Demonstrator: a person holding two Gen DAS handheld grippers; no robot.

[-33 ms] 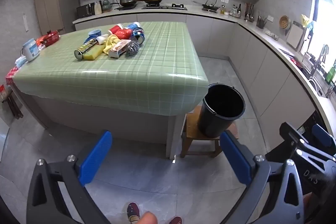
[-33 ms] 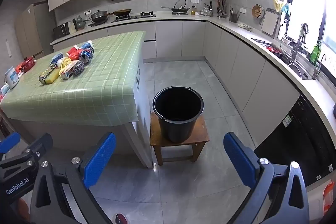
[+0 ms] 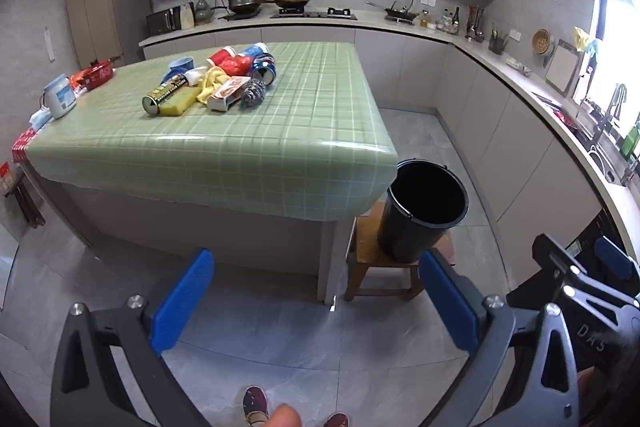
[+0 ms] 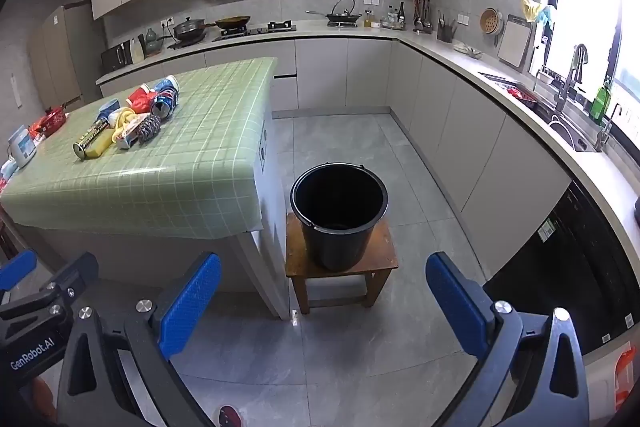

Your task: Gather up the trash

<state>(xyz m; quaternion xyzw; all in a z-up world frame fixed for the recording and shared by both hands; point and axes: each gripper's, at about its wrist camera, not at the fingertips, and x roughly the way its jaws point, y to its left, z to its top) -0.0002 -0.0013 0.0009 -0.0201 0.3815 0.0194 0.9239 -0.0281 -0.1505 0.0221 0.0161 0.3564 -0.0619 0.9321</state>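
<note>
Trash [image 3: 216,83] lies heaped on the far left part of the island [image 3: 280,147] in the left wrist view: a spray can [image 3: 166,95], a yellow sponge [image 3: 180,105], a steel scourer [image 3: 253,93], a small carton [image 3: 228,93], cups and cans. The near half of the green checked cover is bare up to its rounded front edge. The left gripper [image 3: 312,301] hangs over open floor [image 3: 280,327], well short of the island, fingers spread wide with nothing between them. A black bucket [image 3: 420,211] stands on a wooden stool [image 3: 364,251] just beside the island's near right corner. The right gripper [image 3: 580,267] shows at the right edge.

Right wrist view: the right gripper [image 4: 324,301] is also spread wide and empty, above bare floor [image 4: 360,347]. The bucket [image 4: 340,215] sits straight ahead on the stool [image 4: 296,251], close to the island [image 4: 180,167] corner. A clear aisle runs between island and counter cabinets [image 4: 460,131]. The trash [image 4: 128,119] lies far left.
</note>
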